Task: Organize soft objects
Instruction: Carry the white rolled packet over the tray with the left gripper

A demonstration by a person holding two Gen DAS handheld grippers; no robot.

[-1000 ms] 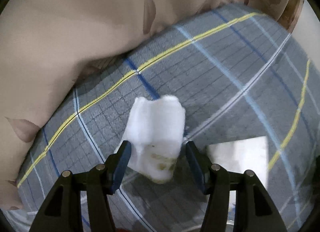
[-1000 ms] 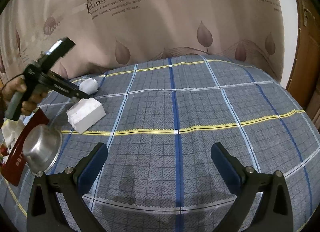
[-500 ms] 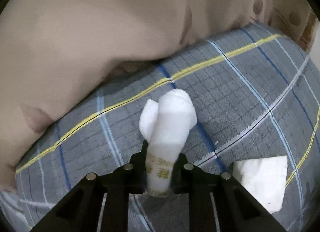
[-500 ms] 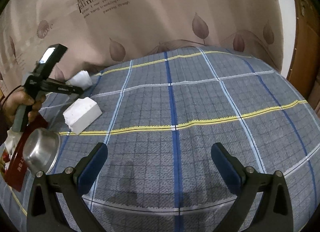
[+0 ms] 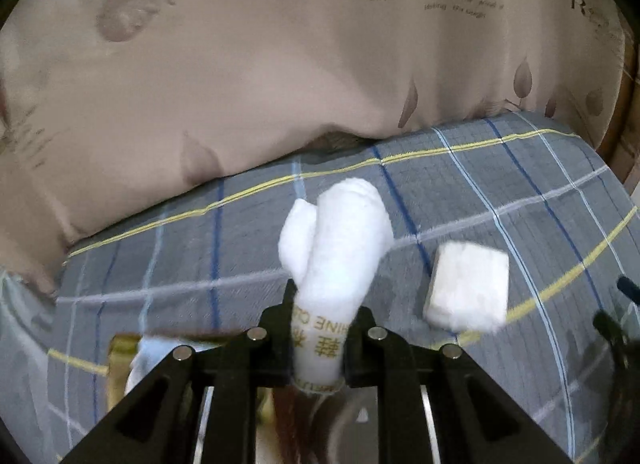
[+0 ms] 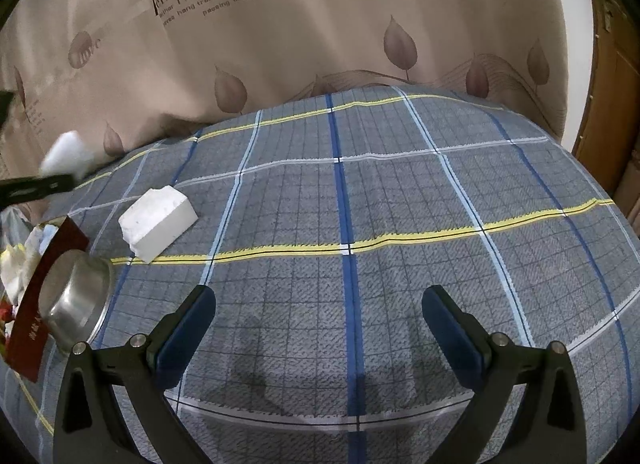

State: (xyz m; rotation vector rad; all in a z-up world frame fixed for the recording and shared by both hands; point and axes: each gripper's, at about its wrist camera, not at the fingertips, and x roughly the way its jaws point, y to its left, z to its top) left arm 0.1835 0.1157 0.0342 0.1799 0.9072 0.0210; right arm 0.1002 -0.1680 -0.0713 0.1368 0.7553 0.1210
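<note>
Left gripper (image 5: pixel 318 338) clamped on rolled white towel (image 5: pixel 340 240), above plaid cloth (image 5: pixel 500 183); white foam block (image 5: pixel 468 288) alongside; right gripper (image 6: pixel 318 334) open, holding nothing.

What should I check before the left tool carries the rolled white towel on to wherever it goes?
1. Grip: left tool shut on the rolled white towel with a printed paper band, pads pressing at the band: ok.
2. Towel clear of the grey plaid cloth: ok, seen lifted in the right wrist view.
3. Roll intact: upper end splaying into two lobes: not ok.
4. White rectangular foam block apart from the towel, lying on the cloth: ok.
5. Right tool open, empty, hovering over bare cloth: ok.
6. Drop-off spot: cannot tell; only a steel bowl and clutter show at the left.
</note>
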